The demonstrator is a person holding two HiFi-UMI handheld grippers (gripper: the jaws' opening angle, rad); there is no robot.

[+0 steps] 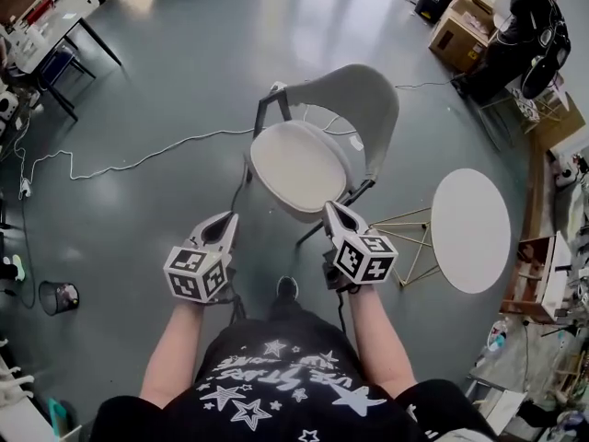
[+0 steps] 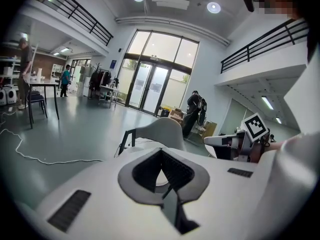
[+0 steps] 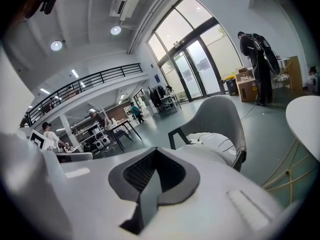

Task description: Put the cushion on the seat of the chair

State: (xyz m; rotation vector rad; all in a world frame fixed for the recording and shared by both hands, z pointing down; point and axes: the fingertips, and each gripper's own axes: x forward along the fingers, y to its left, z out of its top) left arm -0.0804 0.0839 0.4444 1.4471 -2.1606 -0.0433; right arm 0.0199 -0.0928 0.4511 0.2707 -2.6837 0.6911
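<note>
A grey shell chair stands on the floor in front of me, with a round white cushion lying flat on its seat. My left gripper hangs just short of the seat's near left edge, jaws together and empty. My right gripper sits at the seat's near right edge, also shut with nothing in it. In the left gripper view the chair rises beyond the closed jaws. The right gripper view shows the chair and the cushion ahead to the right.
A round white side table on thin gold legs stands right of the chair. A white cable trails over the grey floor at left, near a black bin. A person in black and cardboard boxes are far right.
</note>
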